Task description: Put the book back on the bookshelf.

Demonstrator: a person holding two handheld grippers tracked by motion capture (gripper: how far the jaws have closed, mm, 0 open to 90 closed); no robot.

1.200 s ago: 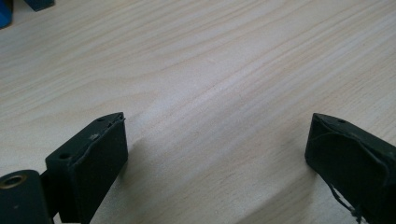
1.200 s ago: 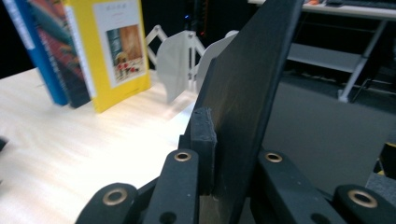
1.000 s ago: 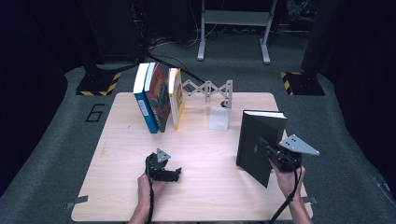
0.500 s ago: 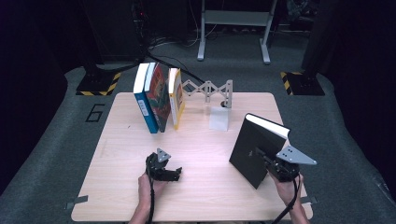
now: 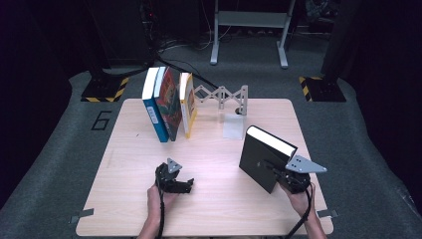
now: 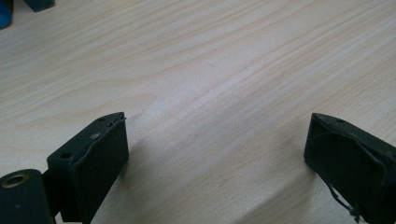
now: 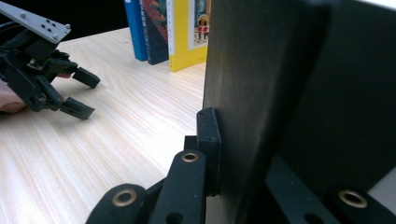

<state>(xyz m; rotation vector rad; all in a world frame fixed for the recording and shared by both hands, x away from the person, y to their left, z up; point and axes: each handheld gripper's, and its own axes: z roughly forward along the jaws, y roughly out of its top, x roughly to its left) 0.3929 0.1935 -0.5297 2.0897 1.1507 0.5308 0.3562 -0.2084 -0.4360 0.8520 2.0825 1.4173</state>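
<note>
We note the right tongs (image 5: 279, 175) clamped on the black book (image 5: 261, 158) – tilted, it may slip; the left tongs (image 5: 183, 185) gape empty.

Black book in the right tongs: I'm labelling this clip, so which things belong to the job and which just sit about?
In the job:
black book, clamped upright in the right tongs
row of standing books
white bookend

Lying about:
left tongs, open, resting on the table
grey folding rack
</note>
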